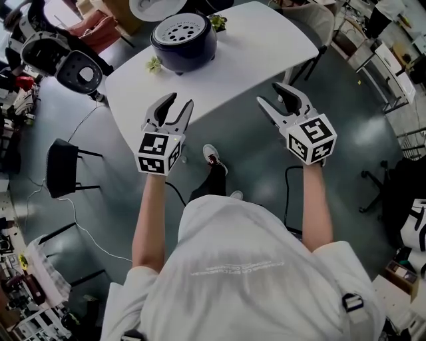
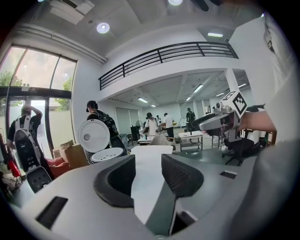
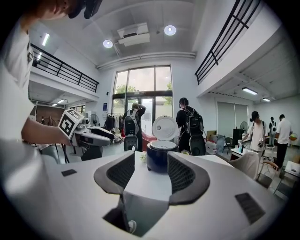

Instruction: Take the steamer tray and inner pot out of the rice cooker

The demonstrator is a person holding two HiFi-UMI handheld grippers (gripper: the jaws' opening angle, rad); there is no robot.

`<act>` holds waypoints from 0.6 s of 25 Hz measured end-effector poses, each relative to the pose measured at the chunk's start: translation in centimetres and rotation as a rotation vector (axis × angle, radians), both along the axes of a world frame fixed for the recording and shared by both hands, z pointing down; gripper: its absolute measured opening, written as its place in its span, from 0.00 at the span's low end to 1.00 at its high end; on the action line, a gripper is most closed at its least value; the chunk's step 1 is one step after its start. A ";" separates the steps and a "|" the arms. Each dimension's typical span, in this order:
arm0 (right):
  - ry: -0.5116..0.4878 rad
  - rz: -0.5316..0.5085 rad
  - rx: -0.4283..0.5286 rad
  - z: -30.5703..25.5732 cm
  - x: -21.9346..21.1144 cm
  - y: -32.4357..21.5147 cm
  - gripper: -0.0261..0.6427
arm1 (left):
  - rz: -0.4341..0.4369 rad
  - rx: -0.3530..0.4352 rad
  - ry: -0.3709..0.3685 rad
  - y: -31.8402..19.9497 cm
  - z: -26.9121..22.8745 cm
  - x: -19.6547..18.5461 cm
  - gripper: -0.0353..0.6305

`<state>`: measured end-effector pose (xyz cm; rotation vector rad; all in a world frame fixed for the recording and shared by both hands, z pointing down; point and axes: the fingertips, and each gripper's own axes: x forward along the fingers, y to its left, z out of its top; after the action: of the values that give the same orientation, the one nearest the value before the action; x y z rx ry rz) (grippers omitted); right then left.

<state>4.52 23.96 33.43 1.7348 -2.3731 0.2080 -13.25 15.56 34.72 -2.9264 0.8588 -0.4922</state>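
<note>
A dark blue rice cooker (image 1: 184, 45) stands at the far end of the white table (image 1: 266, 46) with its round white lid (image 1: 157, 6) swung up. A white perforated steamer tray (image 1: 184, 29) sits in its mouth; the inner pot is hidden beneath. My left gripper (image 1: 177, 106) and right gripper (image 1: 278, 97) hover over the table's near edge, both open and empty, well short of the cooker. The left gripper view has the cooker (image 2: 108, 155) left of the gripper (image 2: 147, 169). In the right gripper view the cooker (image 3: 161, 158) stands straight ahead between the gripper (image 3: 146, 169) jaws.
Two small green sprigs (image 1: 154, 64) (image 1: 217, 23) lie beside the cooker. A black chair (image 1: 62, 166) and floor cables are left of the table. Dark equipment (image 1: 66, 63) crowds the far left. Several people (image 3: 188, 126) stand behind the table.
</note>
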 end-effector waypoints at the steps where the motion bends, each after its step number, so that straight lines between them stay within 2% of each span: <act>1: -0.002 0.001 -0.003 0.1 0.2 -0.5 0.36 | 0.002 -0.002 0.001 -0.5 0.1 0.3 0.33; 8: -0.023 -0.015 -0.025 0.6 1.2 -6.3 0.35 | -0.015 -0.018 0.018 -7.2 1.3 1.9 0.33; 15: -0.069 -0.021 -0.080 1.8 3.1 -16.0 0.35 | -0.039 -0.072 0.053 -17.2 3.2 4.1 0.32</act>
<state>7.62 7.96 35.25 1.6924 -2.3944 0.3605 -9.16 -1.64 37.88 -3.0059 0.9245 -0.4599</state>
